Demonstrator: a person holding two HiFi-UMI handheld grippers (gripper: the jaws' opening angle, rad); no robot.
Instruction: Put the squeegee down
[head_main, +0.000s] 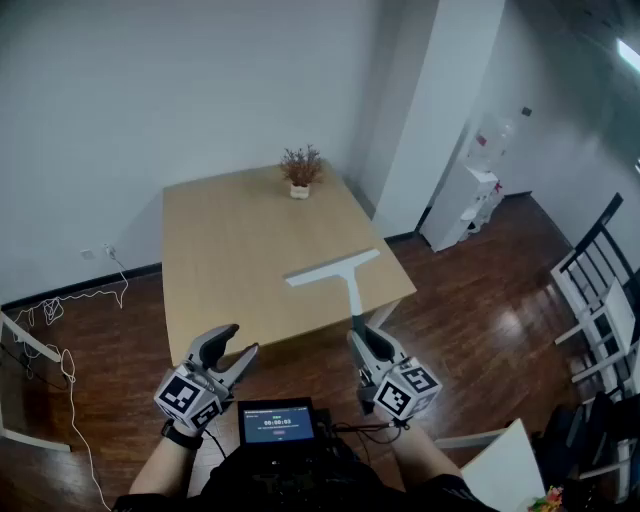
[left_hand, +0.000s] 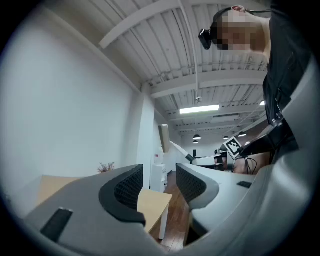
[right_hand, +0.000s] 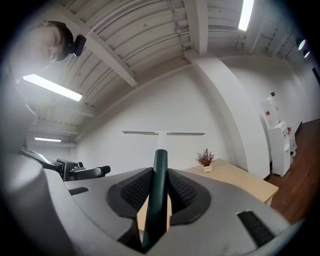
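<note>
A squeegee (head_main: 340, 272) with a white blade and a dark green handle (right_hand: 158, 190) is held up over the near right corner of the wooden table (head_main: 240, 250). My right gripper (head_main: 366, 348) is shut on the handle, the blade (right_hand: 163, 133) pointing up and away from it. My left gripper (head_main: 230, 350) hangs open in front of the table's near edge with nothing between its fingers (left_hand: 131, 186). In the left gripper view the squeegee's blade (left_hand: 164, 138) and the right gripper show off to the right.
A small potted plant (head_main: 301, 170) stands at the table's far edge. A white water dispenser (head_main: 468, 205) is by the column at right. Dark chairs (head_main: 600, 290) stand at far right, white cables (head_main: 60, 310) lie on the floor at left. A small screen (head_main: 276, 423) sits at my chest.
</note>
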